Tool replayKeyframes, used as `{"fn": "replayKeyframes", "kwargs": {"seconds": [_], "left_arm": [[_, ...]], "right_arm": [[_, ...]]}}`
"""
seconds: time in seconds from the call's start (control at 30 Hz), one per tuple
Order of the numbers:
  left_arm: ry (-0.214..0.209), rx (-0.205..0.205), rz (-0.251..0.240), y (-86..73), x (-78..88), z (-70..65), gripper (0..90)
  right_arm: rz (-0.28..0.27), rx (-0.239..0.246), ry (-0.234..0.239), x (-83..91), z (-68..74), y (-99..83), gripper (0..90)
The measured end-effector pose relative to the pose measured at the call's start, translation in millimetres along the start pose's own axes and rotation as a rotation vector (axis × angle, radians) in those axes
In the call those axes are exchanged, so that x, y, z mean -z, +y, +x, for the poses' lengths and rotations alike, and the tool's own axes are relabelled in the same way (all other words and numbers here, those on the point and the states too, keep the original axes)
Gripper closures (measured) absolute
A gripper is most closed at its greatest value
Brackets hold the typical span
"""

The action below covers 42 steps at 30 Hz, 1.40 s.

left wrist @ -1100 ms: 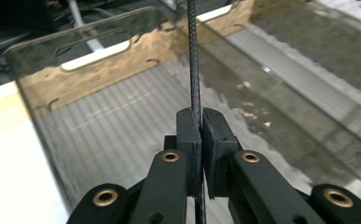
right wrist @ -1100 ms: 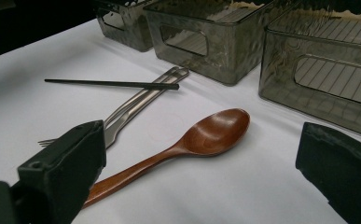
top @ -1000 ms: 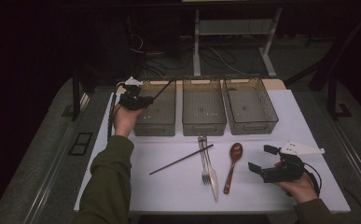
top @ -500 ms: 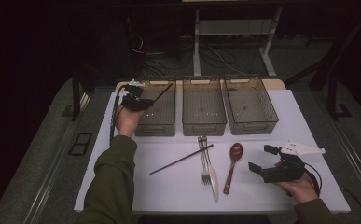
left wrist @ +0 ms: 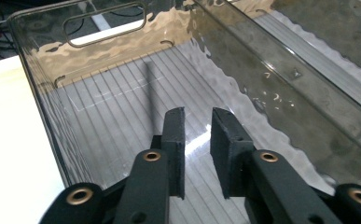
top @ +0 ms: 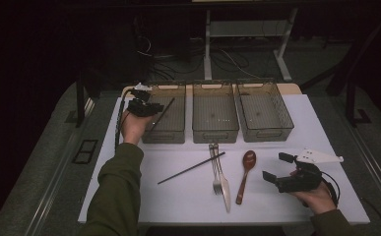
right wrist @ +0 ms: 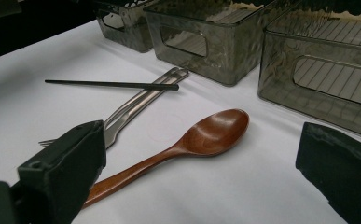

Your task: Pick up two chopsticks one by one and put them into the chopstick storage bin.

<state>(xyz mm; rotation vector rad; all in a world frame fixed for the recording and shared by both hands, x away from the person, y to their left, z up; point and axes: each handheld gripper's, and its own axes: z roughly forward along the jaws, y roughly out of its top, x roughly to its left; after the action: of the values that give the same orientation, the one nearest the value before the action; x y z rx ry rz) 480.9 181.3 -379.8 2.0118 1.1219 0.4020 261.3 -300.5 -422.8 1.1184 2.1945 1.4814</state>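
My left gripper hovers over the left clear bin, held by a hand in an olive sleeve. Its jaws have just been opening and stand a little apart with nothing between them. A black chopstick lies slanted inside that bin, blurred in the left gripper view, just ahead of the left jaw. My right gripper rests low at the table's right, wide open. A wooden spoon lies in front of it.
On the white table lie a second black chopstick, a fork, a knife and the spoon. The middle bin and right bin stand beside the left one along the far edge.
The chopstick that stuck up from the left gripper has left its jaws and dropped lower into the left bin. Both hands have kept their places.
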Motion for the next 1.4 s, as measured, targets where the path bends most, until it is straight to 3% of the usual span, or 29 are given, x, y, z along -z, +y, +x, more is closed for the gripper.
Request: {"fn": "replayKeyframes", "kwargs": {"seconds": [0.13,0.6,0.97,1.07,1.23,1.4], "left_arm": [[-0.012,-0.010,-0.015,1.4,6.1,-1.9,67.3],[-0.118,-0.066,-0.118,6.3,39.0,-22.2,54.5],[-0.191,-0.151,-0.151,-2.8,56.5,-46.2,47.9],[-0.210,-0.176,-0.161,-4.9,60.6,-54.9,46.0],[-0.215,-0.223,-0.161,-8.4,66.3,-67.2,43.5],[-0.240,-0.230,-0.174,-16.5,70.3,-75.8,42.1]], "right_arm": [[-0.001,0.000,0.000,0.1,0.0,0.0,1.1],[0.000,-0.002,-0.004,0.3,0.4,-0.1,1.1],[0.007,-0.005,-0.006,-0.4,-0.3,-1.2,1.1],[0.026,0.017,0.001,-2.6,1.1,-1.9,1.1],[0.035,0.011,0.012,-3.5,0.5,-4.4,1.1],[0.043,0.012,0.013,-4.4,0.5,-6.3,1.1]]}}
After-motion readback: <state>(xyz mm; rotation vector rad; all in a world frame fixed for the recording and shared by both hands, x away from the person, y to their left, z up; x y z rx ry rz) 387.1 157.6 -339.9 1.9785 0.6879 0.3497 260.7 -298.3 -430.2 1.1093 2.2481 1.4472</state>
